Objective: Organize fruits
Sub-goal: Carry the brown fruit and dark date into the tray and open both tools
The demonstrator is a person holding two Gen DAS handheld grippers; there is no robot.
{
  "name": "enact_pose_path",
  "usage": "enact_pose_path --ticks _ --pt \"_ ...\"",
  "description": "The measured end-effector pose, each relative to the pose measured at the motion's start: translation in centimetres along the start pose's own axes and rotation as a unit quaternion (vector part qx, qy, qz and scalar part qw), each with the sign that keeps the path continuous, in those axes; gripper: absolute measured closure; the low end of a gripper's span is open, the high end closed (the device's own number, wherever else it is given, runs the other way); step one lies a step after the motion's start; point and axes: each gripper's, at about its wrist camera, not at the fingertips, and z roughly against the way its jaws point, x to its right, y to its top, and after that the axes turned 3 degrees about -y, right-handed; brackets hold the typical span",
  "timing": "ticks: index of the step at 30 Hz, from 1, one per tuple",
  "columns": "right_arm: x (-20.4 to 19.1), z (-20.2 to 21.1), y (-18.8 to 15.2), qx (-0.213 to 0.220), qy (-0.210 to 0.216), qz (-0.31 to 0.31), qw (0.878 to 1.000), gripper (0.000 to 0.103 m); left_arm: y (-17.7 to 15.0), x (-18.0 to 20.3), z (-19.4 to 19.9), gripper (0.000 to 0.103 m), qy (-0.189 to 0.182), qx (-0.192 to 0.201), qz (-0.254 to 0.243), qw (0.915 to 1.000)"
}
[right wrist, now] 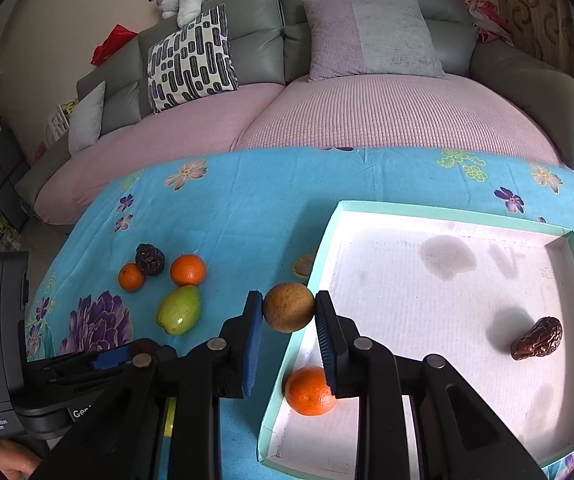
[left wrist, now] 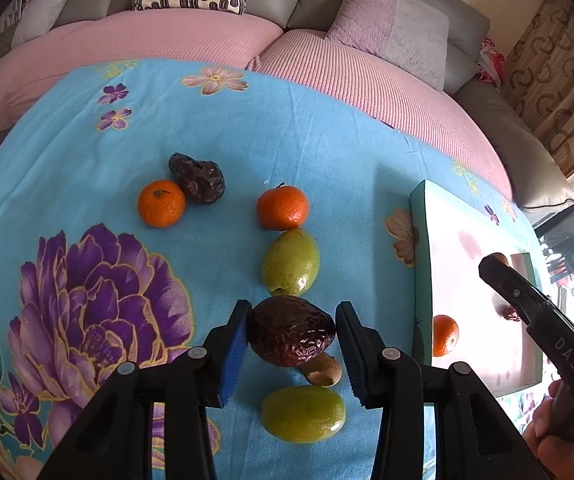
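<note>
In the left wrist view my left gripper (left wrist: 293, 308) is shut on a dark brown wrinkled date (left wrist: 291, 330), held just above the blue flowered cloth. Under it lie a small brown fruit (left wrist: 321, 372) and a green fruit (left wrist: 303, 414). Farther off are a second green fruit (left wrist: 290, 268), two oranges (left wrist: 283, 208) (left wrist: 161, 203) and another dark date (left wrist: 197, 176). My right gripper (right wrist: 288, 300) is shut on a round brown fruit (right wrist: 288, 308), held over the left rim of the teal tray (right wrist: 327, 240). An orange (right wrist: 311, 392) and a date (right wrist: 537, 338) lie inside the tray.
The tray (left wrist: 423, 260) sits at the right of the cloth-covered table. A sofa (right wrist: 367, 120) with pink covers and cushions runs along the table's far edge. A hand (left wrist: 551, 432) holds the right gripper's handle at the lower right of the left wrist view.
</note>
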Motion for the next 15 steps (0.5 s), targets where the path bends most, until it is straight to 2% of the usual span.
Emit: enact_pose_path --ticks 6,15 --pt "2.1 0.3 0.1 -0.005 -0.027 -0.023 0.999 0.075 0.4 1.6 1.5 0.057 -0.016 0.026 -0.016 0.9994" --pt "9.4 1.9 -0.6 -0.024 -0.093 -0.109 0.989 0.075 -0.7 6.9 0.8 0.057 -0.053 0.025 -0.084 0.9947"
